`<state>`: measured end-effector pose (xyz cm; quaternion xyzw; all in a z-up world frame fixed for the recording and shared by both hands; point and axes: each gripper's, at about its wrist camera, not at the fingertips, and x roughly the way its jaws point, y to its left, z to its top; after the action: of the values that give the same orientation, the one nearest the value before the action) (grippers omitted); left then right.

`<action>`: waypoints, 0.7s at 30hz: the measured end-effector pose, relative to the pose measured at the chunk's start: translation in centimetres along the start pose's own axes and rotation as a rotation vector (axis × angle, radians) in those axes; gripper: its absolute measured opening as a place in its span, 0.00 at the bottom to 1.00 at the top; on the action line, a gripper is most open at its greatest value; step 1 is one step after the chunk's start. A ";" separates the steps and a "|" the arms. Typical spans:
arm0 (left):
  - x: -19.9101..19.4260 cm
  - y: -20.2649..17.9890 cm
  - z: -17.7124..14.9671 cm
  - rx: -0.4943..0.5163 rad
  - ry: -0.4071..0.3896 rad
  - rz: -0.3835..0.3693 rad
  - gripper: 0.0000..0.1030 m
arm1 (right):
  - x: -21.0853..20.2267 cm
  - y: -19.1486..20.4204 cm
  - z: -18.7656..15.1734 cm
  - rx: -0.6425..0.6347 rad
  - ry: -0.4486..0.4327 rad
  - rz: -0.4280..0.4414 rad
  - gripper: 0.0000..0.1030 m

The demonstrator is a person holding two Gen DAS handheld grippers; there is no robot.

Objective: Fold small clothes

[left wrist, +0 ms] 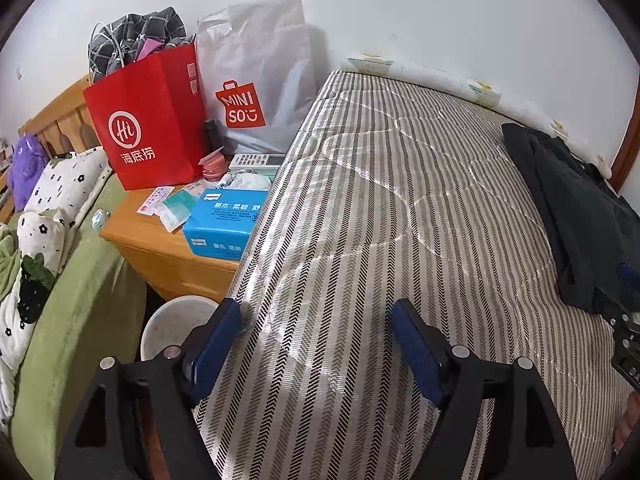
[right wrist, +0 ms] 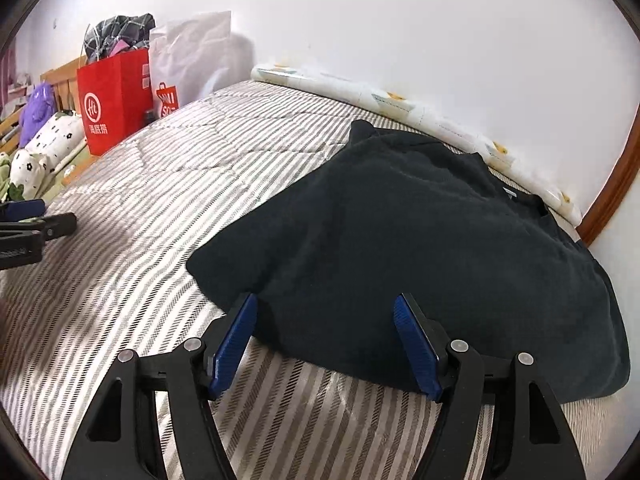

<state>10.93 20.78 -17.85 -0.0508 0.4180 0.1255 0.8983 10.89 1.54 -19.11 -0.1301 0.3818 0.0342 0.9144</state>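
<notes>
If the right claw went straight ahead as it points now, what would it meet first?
Most likely the dark garment: the open right claw already has its near hem between its fingers, above the striped bedcover. Height over the cloth is unclear.

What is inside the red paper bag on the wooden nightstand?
The red bag holds dark plaid cloth and something pink, both sticking out the top. Anything deeper is hidden by the bag's walls.
</notes>
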 end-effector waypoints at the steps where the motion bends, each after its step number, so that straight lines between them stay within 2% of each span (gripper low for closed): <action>1: 0.0 0.0 0.0 0.002 0.000 0.002 0.75 | -0.3 0.1 -0.2 -0.001 0.000 0.021 0.68; 5: 0.0 -0.2 -0.1 0.003 -0.001 0.002 0.75 | -1.4 1.3 -0.7 -0.044 -0.021 0.038 0.69; 10: 0.1 -0.2 -0.1 0.003 -0.002 -0.001 0.76 | 1.1 2.6 0.3 -0.072 0.026 0.014 0.68; 14: 0.0 -0.2 -0.2 0.004 -0.004 -0.001 0.76 | 2.3 2.3 1.1 -0.058 0.045 0.006 0.68; 17: 0.0 -0.2 -0.2 0.007 -0.004 0.004 0.76 | 3.0 1.6 1.6 -0.014 0.058 0.031 0.67; 18: 0.0 -0.2 -0.3 0.007 -0.005 0.005 0.76 | 3.1 1.4 1.7 -0.002 0.056 0.032 0.56; 19: -0.1 -0.2 -0.3 0.007 -0.005 0.006 0.76 | 3.2 1.3 1.7 0.003 0.053 0.014 0.38; 21: 0.0 -0.2 -0.3 0.007 -0.005 0.006 0.77 | 3.3 1.1 1.9 0.000 0.053 -0.038 0.28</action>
<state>10.74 20.48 -18.01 -0.0457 0.4161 0.1270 0.8992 14.37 3.02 -20.41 -0.1381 0.4032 0.0134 0.9045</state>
